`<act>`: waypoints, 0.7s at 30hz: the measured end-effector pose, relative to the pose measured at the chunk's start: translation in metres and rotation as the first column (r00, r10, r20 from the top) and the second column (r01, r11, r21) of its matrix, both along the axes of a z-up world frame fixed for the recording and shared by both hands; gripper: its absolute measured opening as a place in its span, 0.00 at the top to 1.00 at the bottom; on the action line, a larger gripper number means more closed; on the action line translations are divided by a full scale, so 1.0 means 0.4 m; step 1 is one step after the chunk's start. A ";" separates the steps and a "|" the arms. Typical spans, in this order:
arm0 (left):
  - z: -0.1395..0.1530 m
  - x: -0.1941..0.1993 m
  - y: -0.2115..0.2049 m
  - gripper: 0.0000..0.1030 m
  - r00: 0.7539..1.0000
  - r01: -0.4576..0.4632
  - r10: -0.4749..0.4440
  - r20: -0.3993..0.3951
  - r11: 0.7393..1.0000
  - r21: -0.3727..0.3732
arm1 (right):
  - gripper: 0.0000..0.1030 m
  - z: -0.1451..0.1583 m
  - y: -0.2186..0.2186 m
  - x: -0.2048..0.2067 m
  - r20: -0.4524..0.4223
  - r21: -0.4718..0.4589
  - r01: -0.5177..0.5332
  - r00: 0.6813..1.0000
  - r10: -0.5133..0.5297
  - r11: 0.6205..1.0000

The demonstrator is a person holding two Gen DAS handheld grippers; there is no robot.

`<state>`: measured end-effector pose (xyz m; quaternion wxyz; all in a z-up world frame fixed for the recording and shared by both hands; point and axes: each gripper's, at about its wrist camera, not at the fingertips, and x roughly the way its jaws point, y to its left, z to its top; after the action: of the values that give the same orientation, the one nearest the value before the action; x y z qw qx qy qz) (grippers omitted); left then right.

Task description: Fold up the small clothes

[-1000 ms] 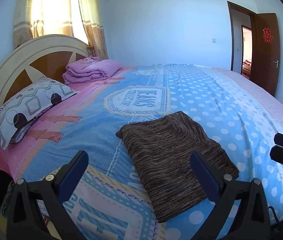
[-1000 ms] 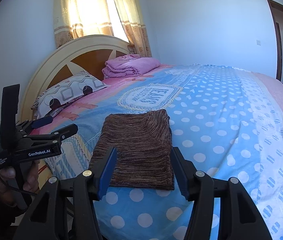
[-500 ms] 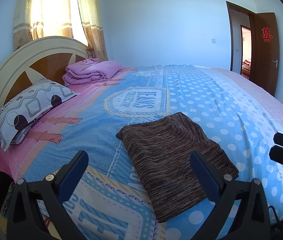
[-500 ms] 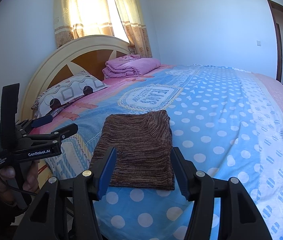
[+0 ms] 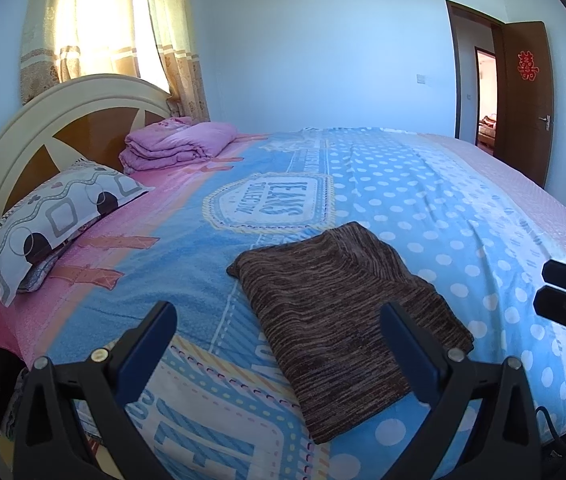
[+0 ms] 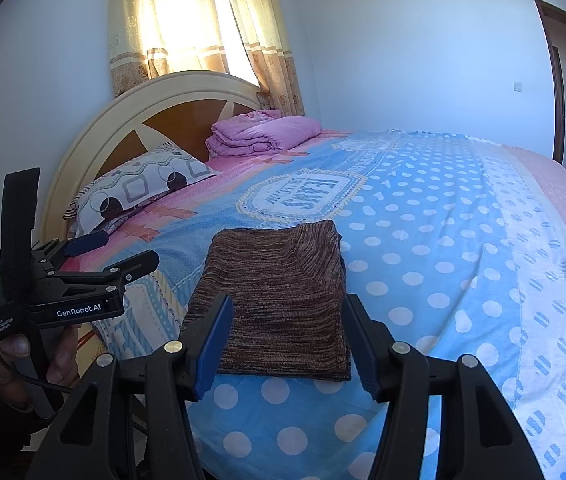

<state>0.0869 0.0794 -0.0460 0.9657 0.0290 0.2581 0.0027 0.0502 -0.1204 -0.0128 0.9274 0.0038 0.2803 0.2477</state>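
Observation:
A brown striped knit garment (image 5: pixel 347 312) lies folded into a rectangle on the blue bedspread near the bed's front edge; it also shows in the right wrist view (image 6: pixel 283 300). My left gripper (image 5: pixel 279 320) is open and empty, held above the bed's near edge, short of the garment. My right gripper (image 6: pixel 289 316) is open and empty, held in front of the garment's near edge. The left gripper also shows in the right wrist view (image 6: pixel 115 248), held in a hand at the left. The right gripper's tips show at the right edge of the left wrist view (image 5: pixel 563 292).
The bed (image 5: pixel 423 200) has a blue dotted and pink cover. A patterned pillow (image 5: pixel 55 216) and a folded pink quilt (image 5: pixel 179 144) lie by the headboard (image 5: pixel 43 120). A curtained window is behind. An open brown door (image 5: pixel 523 100) is at the far right.
Both views have shifted very slightly. The garment has not moved and both grippers remain open.

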 end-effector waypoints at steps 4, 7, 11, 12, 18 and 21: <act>0.000 0.003 -0.001 0.00 1.000 0.009 -0.009 -0.008 1.000 0.008 | 0.44 0.001 -0.001 0.001 0.001 0.000 0.000 1.000 0.000 1.000; 0.001 0.004 -0.001 0.00 1.000 0.024 -0.024 -0.015 1.000 0.006 | 0.44 0.003 -0.002 -0.001 0.013 0.006 0.001 1.000 -0.002 1.000; 0.008 -0.003 -0.001 0.00 1.000 0.017 -0.017 0.003 1.000 0.017 | 0.44 0.009 -0.009 -0.008 0.037 0.022 0.004 0.999 -0.005 1.000; 0.012 -0.006 0.000 0.00 1.000 0.020 -0.020 0.008 1.000 0.015 | 0.44 0.010 -0.010 -0.008 0.037 0.023 0.005 0.999 -0.006 1.000; 0.023 -0.007 0.015 0.00 1.000 0.008 -0.009 0.022 1.000 0.006 | 0.44 0.010 -0.012 -0.007 0.036 0.028 0.009 0.999 -0.010 1.000; 0.022 -0.003 0.023 0.00 1.000 -0.002 0.002 0.021 1.000 0.006 | 0.44 0.009 -0.011 -0.006 0.034 0.026 0.008 0.999 -0.009 1.000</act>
<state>0.0859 0.0886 -0.0371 0.9683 0.0314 0.2479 0.0049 0.0478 -0.1250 -0.0091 0.9329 0.0129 0.2611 0.2477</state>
